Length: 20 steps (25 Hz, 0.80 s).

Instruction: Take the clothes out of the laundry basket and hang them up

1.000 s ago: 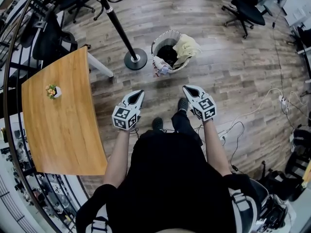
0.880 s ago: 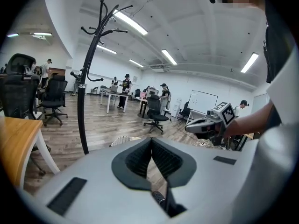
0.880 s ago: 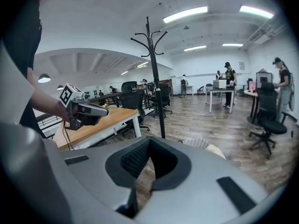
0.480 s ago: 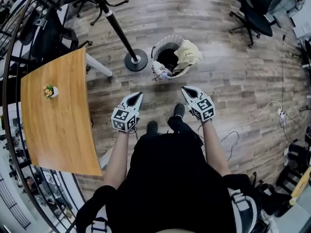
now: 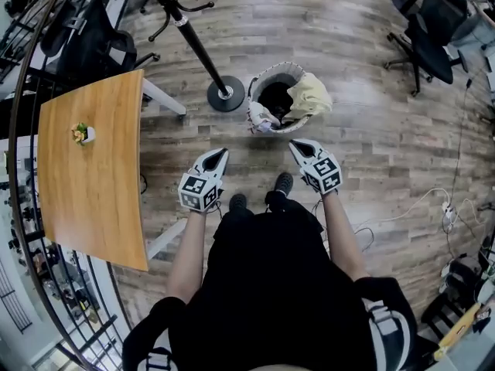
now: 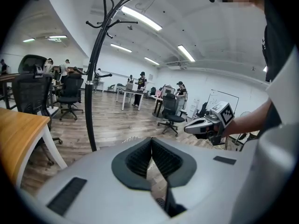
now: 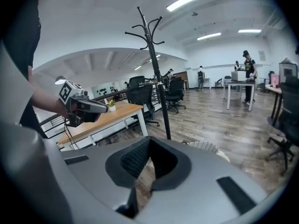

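Note:
A round white laundry basket [image 5: 264, 76] stands on the wood floor in the head view, with a pale yellow garment [image 5: 310, 97] draped over its right rim and a white-and-blue piece [image 5: 264, 118] at its front. Beside it on the left rises a black coat stand [image 5: 193, 39], also seen as the coat stand [image 6: 96, 78] and the coat stand [image 7: 159, 78]. My left gripper [image 5: 223, 151] and my right gripper [image 5: 293, 144] are both shut and empty, held side by side just short of the basket. The basket rim [image 7: 205, 146] shows past the right jaws.
A wooden table [image 5: 89, 184] with a small potted plant [image 5: 81, 134] stands at the left. Office chairs [image 5: 433, 29] stand at the far right, and cables [image 5: 418, 203] lie on the floor at the right. People stand at desks far off in both gripper views.
The person has stepped toward the basket; both grippers have moved forward and sit closer to it. Their jaws stay shut.

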Available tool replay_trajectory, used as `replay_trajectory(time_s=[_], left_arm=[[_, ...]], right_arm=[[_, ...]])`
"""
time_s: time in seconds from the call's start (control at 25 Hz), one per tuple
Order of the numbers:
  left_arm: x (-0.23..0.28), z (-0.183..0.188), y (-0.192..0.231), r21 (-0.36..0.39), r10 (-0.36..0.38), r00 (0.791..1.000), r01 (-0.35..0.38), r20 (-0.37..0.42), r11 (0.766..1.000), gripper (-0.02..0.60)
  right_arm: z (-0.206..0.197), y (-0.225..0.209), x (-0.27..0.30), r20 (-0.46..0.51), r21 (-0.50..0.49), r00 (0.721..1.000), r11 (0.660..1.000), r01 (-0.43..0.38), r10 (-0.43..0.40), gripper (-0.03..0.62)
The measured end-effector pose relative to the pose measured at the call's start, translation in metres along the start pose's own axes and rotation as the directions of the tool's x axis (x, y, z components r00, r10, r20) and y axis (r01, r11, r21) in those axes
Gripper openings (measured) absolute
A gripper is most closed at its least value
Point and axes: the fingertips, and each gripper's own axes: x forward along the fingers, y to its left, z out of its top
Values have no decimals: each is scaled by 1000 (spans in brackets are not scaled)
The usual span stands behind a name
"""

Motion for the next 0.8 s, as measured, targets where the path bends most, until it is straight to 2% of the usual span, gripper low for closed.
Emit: replay_trajectory(time_s=[0.24,0.44,0.64,0.8], left_arm=[[12,0,6,-40,70,997,-69,13,997,21],[20,9,4,-50,118,992,-116,37,992,21],[25,13,6,-52,147,988,-144,52,988,21],[25,6,23,-65,138,990,-136,29,989,21]], right_arm=[[3,-14,20,-42,-61,995,994,-93,91,8],[16,-26,26,-36,-89,986,982,-166,164,8],[9,-34,33,-58,-100,979,974,-202,197,8],[6,-33,45,-86,-97,979,977,-191,183,8]])
